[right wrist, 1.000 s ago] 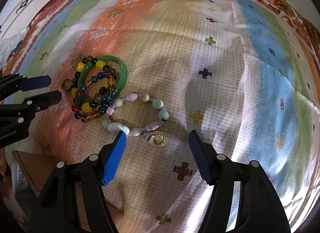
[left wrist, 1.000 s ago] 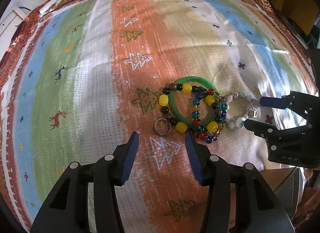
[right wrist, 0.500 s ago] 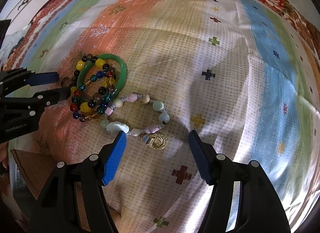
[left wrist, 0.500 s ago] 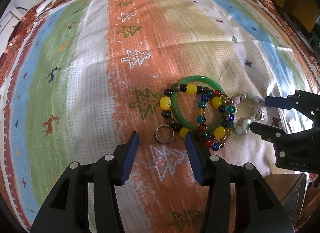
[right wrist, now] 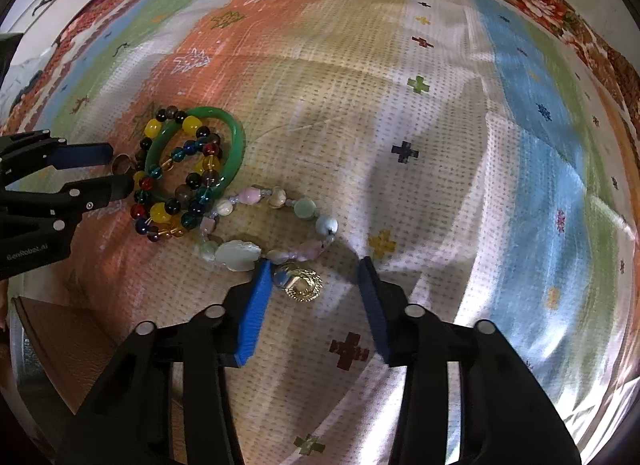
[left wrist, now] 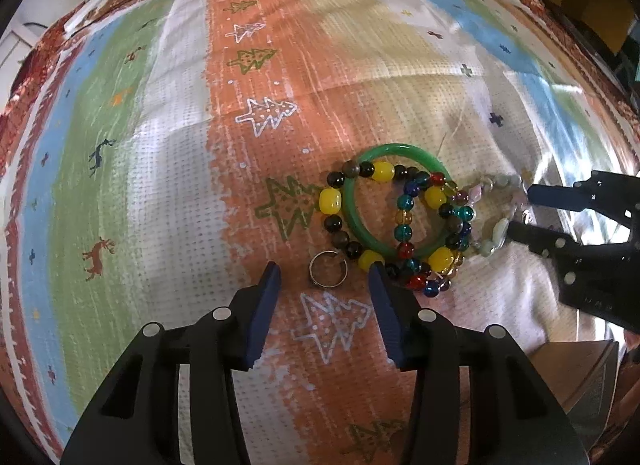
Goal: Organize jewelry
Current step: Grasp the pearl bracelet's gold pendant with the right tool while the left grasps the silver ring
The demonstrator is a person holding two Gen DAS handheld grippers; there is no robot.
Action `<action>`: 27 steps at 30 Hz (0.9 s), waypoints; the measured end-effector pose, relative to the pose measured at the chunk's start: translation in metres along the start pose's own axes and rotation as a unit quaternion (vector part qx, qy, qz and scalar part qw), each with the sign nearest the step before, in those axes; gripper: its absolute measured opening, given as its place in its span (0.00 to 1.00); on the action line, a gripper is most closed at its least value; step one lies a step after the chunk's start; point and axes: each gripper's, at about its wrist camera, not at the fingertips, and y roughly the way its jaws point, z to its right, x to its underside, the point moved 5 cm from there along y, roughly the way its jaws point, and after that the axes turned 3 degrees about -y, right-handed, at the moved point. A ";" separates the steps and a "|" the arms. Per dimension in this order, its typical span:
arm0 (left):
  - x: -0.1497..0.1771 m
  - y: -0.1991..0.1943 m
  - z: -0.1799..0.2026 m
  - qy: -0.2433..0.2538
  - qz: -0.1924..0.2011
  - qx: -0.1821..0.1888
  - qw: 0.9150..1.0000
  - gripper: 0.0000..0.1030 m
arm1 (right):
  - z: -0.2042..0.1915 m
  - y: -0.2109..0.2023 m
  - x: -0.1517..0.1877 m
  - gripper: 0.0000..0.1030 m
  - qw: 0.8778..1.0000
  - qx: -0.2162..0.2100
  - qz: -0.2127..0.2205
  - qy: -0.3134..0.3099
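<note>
**Right jaws narrow over the gold charm**

Closing in just now, the right gripper [right wrist: 314,271] straddles the gold charm [right wrist: 303,285] of the pastel bead bracelet [right wrist: 276,221] without pinching it. Left gripper [left wrist: 324,279], parted and empty, brackets the silver ring [left wrist: 327,274] mid-tablecloth [left wrist: 180,153].

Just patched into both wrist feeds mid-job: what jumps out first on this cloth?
The tangle of jewelry: a green bangle with bright multicolored bead bracelets draped across it, on the orange stripe of the patterned tablecloth. Beside it lies a pastel stone bracelet with a gold charm, between the open pads of the right hand-held gripper, whose jaws have just been closing. A small silver ring sits before the left hand-held gripper.
</note>
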 end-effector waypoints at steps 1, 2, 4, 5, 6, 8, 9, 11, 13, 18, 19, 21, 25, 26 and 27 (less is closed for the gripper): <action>0.000 0.000 0.000 0.001 0.000 0.000 1.000 0.43 | 0.001 0.000 0.000 0.35 1.000 0.000 0.000 0.001; 0.000 0.000 0.001 0.003 -0.001 0.001 1.000 0.41 | 0.002 0.000 0.000 0.34 1.000 0.000 0.000 0.002; 0.001 0.001 0.001 0.009 -0.002 -0.006 1.000 0.32 | 0.002 0.000 0.000 0.31 1.000 -0.001 0.000 0.002; 0.001 0.002 0.001 0.011 -0.003 -0.013 1.000 0.29 | 0.002 -0.001 0.000 0.30 1.000 -0.001 0.000 0.002; 0.002 0.003 0.001 0.014 -0.002 -0.017 1.000 0.26 | 0.002 -0.001 0.000 0.27 1.000 -0.001 0.000 0.002; 0.002 0.003 -0.001 0.014 -0.002 -0.016 1.000 0.24 | 0.002 -0.001 0.000 0.22 1.000 -0.002 -0.001 0.001; 0.002 0.003 -0.003 0.010 -0.003 -0.018 1.000 0.19 | 0.001 -0.001 0.000 0.19 1.000 -0.002 -0.001 0.000; 0.001 0.003 -0.005 0.004 -0.003 -0.012 1.000 0.19 | 0.002 -0.002 0.000 0.18 1.000 -0.004 0.000 0.002; 0.002 0.002 -0.005 0.005 -0.002 -0.010 1.000 0.18 | 0.002 -0.002 0.000 0.17 1.000 -0.005 0.001 0.003; -0.001 -0.006 -0.011 -0.010 0.004 0.002 1.000 0.18 | 0.003 -0.007 -0.001 0.16 1.000 -0.014 0.006 0.007; -0.001 -0.009 -0.012 -0.014 0.007 0.004 1.000 0.18 | 0.003 -0.008 -0.001 0.16 1.000 -0.014 0.008 0.007; -0.004 -0.013 -0.015 -0.023 0.011 0.012 1.000 0.18 | 0.003 -0.012 -0.002 0.16 1.000 -0.015 0.012 0.008; -0.004 -0.014 -0.016 -0.027 0.011 0.018 0.999 0.18 | 0.002 -0.018 0.002 0.16 1.000 -0.021 0.015 0.009; -0.004 -0.014 -0.015 -0.027 0.010 0.017 0.999 0.18 | 0.002 -0.018 0.002 0.16 1.000 -0.022 0.015 0.009; -0.003 -0.015 -0.015 -0.026 0.010 0.016 0.999 0.18 | 0.001 -0.020 0.002 0.16 1.000 -0.024 0.016 0.008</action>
